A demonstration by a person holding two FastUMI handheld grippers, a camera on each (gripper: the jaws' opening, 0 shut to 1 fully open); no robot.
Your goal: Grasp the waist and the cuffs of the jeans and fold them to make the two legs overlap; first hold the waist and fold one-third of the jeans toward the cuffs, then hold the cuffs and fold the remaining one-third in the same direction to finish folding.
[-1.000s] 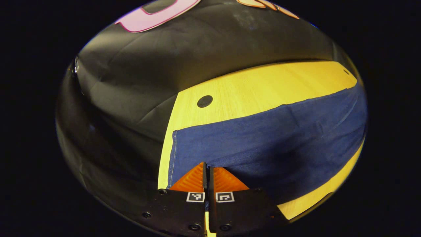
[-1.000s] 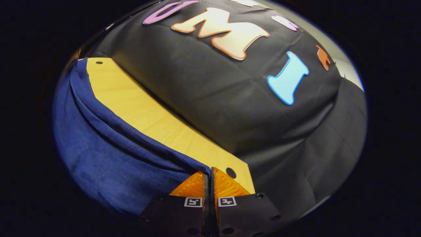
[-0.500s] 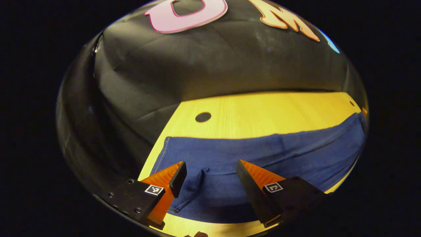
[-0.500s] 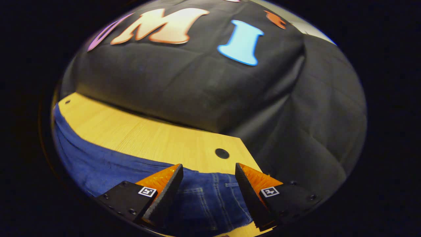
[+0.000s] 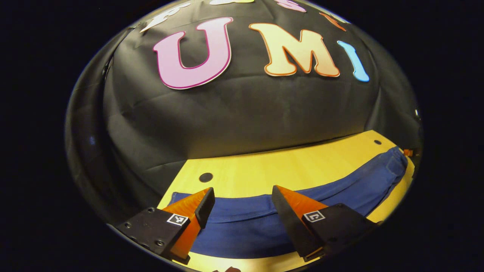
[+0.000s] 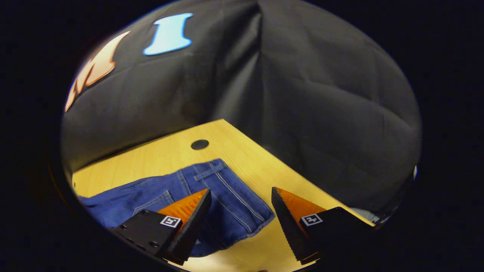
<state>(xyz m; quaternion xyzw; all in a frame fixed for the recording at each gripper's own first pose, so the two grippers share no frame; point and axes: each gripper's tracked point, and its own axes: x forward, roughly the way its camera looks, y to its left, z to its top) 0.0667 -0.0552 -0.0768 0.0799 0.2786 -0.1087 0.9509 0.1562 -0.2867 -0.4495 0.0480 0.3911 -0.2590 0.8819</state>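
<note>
Both tongs were clamped on the denim a second ago; they let go half a second back and have since pulled up and away, so more booth wall shows and the jeans sit lower in each view.

Left tongs (image 5: 242, 200): spread wide, holding nothing, hovering above the near edge of the jeans (image 5: 302, 204). Left gripper view, near to far: a strip of worktop (image 5: 264, 170) under the fingers, then the denim band, then bare wood with a dark round hole (image 5: 206, 177), then black wall cloth (image 5: 242, 113). The jeans lie flat as one long band running left to right across that view, curving up towards the far right, where the end is squeezed at the edge of the view and hard to read. A small orange bit sits just past that end; can't tell what it is.

Right tongs (image 6: 240, 200): also wide apart and empty, over the waist end (image 6: 227, 196), which shows seams, a belt loop and a pocket. The band's long axis runs left out of view; the left finger (image 6: 185, 211) covers part of it. A second hole (image 6: 199, 144) lies beyond the waist.
</note>
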